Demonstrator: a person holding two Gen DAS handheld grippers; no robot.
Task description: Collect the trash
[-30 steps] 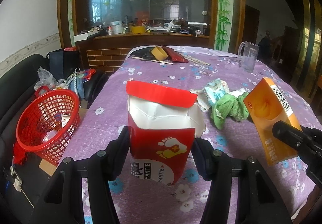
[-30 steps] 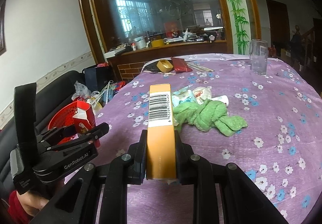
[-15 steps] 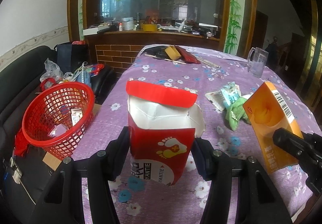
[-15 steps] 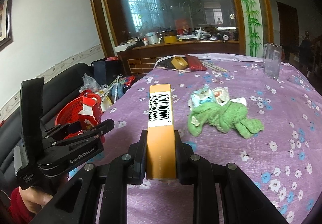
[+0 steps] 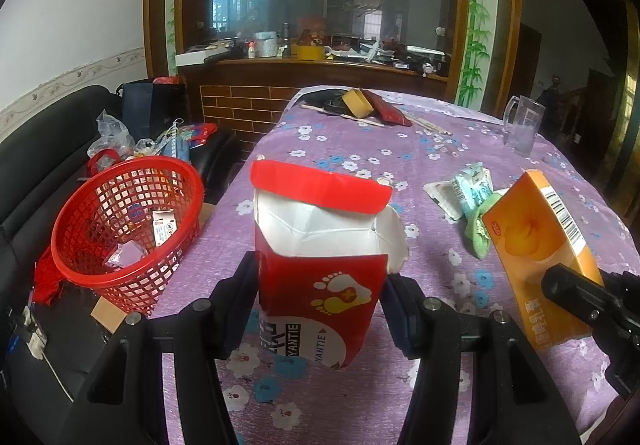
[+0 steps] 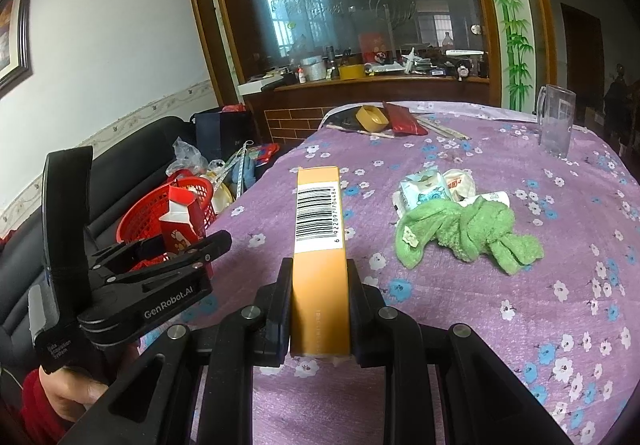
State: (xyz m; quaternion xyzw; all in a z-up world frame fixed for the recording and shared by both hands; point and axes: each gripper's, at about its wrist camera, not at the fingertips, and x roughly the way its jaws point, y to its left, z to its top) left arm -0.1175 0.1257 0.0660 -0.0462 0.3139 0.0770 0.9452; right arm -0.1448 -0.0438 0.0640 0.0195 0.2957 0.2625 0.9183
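Note:
My left gripper (image 5: 320, 285) is shut on an opened red and white carton (image 5: 320, 245), held above the purple tablecloth (image 5: 360, 157) near its left edge. The carton also shows in the right wrist view (image 6: 180, 221). My right gripper (image 6: 320, 285) is shut on an orange juice box (image 6: 318, 245), held upright over the table; it also shows in the left wrist view (image 5: 540, 253). A red mesh basket (image 5: 124, 225) with a few scraps inside stands left of the table on the black sofa. Crumpled wrappers (image 6: 432, 189) lie on the table.
A green cloth (image 6: 464, 229) lies by the wrappers. A glass mug (image 6: 556, 121) stands at the far right. A tape roll (image 6: 372, 117), a red packet and sticks lie at the far end. Bags and clutter sit on the sofa (image 5: 48, 149) behind the basket.
Both grippers have pulled back and drifted left with their boxes. The red basket now sits closer to the left gripper and more of it shows.

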